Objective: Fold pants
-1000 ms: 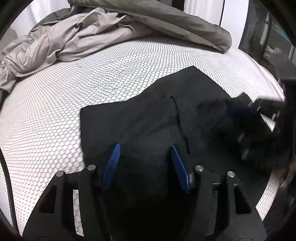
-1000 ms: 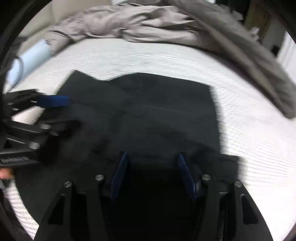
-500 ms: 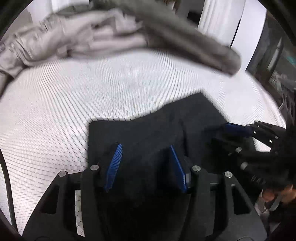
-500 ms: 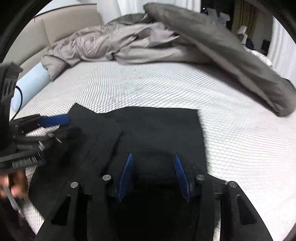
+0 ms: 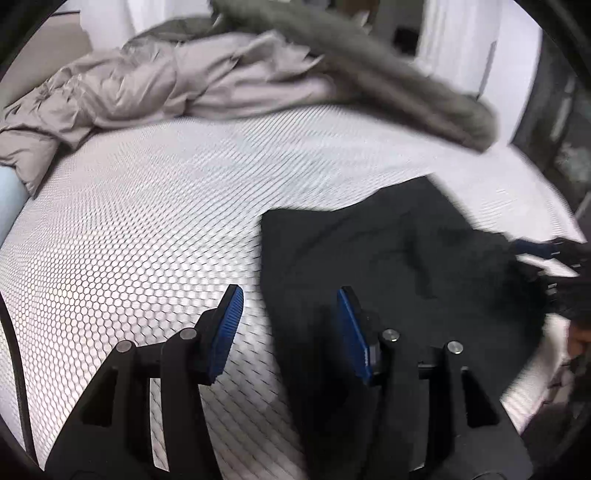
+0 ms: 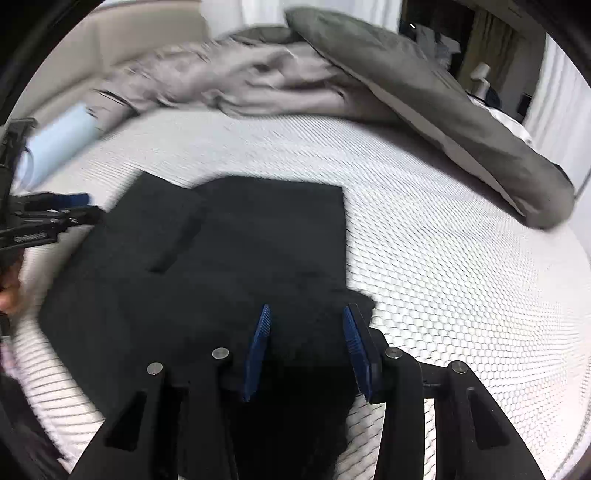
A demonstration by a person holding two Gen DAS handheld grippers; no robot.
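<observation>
Black pants [image 5: 388, 251] lie folded flat on a white honeycomb-patterned bed [image 5: 147, 229]. My left gripper [image 5: 291, 306] is open and empty, its right finger over the pants' left edge and its left finger over bare sheet. My right gripper [image 6: 306, 321] is open over the pants [image 6: 236, 251] near their right front corner, holding nothing. Each gripper shows at the edge of the other's view: the right one [image 5: 543, 251] at the pants' far side, the left one [image 6: 55, 214] at their left corner.
A rumpled beige-grey duvet [image 5: 184, 81] and a darker grey blanket [image 6: 424, 96] lie heaped along the far side of the bed. A light blue bolster [image 6: 55, 144] lies at the left. A beige headboard [image 6: 122, 33] and curtains stand behind.
My left gripper has moved left off the pants to their left edge. My right gripper has moved toward the right front corner. Both views have tilted up; the pants lie still.
</observation>
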